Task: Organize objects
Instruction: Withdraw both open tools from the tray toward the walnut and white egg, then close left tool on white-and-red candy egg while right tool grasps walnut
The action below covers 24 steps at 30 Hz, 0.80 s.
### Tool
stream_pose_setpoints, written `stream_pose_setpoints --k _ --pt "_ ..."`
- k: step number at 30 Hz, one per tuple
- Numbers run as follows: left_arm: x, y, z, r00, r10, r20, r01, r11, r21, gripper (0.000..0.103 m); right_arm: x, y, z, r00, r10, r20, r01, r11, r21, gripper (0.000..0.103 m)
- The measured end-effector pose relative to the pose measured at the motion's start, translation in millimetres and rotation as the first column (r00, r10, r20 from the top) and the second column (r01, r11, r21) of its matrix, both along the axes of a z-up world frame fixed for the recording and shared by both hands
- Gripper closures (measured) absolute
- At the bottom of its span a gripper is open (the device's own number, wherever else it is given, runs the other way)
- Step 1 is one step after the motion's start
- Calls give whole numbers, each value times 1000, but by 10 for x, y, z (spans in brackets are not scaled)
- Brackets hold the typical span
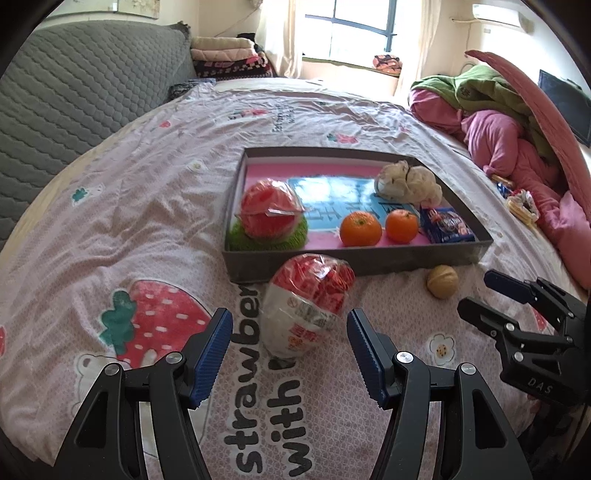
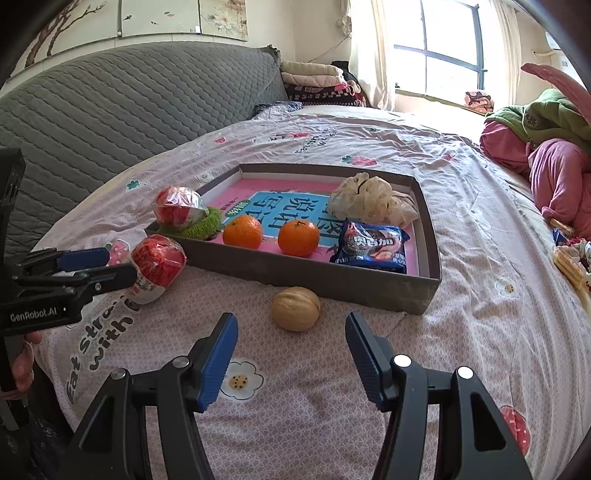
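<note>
Left tool (image 2: 110,264) (marked "GenRobot.AI") nears wrapped snack (image 2: 157,271).

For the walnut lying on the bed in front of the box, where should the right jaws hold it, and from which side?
Grip the walnut across its rounded middle, coming from the near side, angled downward. It lies free on the sheet, just clear of the box wall behind, and the open right gripper already frames it.

A grey quilted headboard (image 2: 122,107) is backing the bed, folded blankets (image 1: 229,55) are sitting stacked beside the window (image 1: 354,26), and crumpled clothes (image 1: 509,122) (pink and green) are lying heaped at the right.
</note>
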<state>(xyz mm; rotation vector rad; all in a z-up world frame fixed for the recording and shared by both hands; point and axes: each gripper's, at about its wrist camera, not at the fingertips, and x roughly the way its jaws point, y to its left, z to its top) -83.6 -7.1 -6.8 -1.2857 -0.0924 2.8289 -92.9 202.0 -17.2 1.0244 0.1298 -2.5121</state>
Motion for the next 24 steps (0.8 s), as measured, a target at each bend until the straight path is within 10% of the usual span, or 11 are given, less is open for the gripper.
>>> stream_pose_setpoints --k 24 --pt "-277 -23 -242 1000 -27 10 26 999 44 37 -185 -68 -192 999 -15 41 14 1000 10 43"
